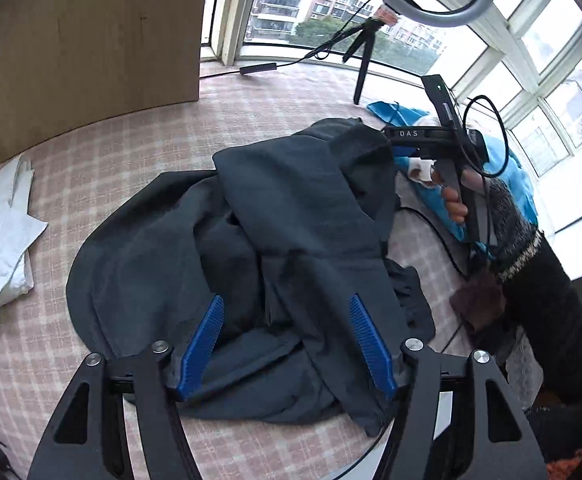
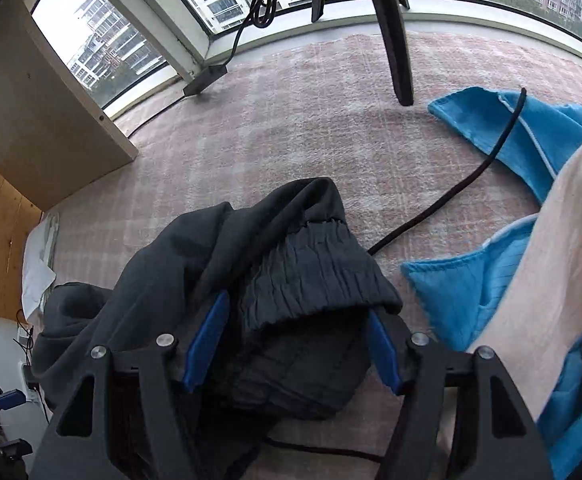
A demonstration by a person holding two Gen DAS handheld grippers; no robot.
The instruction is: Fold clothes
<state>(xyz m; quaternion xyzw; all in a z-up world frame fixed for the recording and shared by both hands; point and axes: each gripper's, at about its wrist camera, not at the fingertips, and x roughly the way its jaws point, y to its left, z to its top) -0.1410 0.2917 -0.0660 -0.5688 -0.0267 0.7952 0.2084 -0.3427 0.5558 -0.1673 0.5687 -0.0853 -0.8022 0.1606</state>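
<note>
— What do you have on the left side?

— At the far left of the left wrist view you see a crumpled white garment (image 1: 1, 236) on the pink checked cover (image 1: 139, 152). Just beside it, in the middle, lies the dark grey trousers (image 1: 275, 248), bunched up, with one leg folded over the rest.

— And your left gripper?

— Your left gripper (image 1: 287, 312) is above the near part of the trousers. Its blue pads (image 1: 205, 344) stand wide apart, and the cloth lies between them, not pinched.

— What does your right side show?

— In the left wrist view your right hand (image 1: 451, 196) holds the other tool at the far end of the trousers. In the right wrist view, your right gripper (image 2: 295, 320) has the elastic waistband (image 2: 311, 268) between its fingers. The jaws are apart; the gathered band drapes over the right pad. I cannot tell if the pads press on it.

— And further right?

— A black cable (image 2: 471, 176) runs over the cover, then a bright blue garment (image 2: 503, 128) with a cream cloth (image 2: 563, 248) on top of it.
</note>
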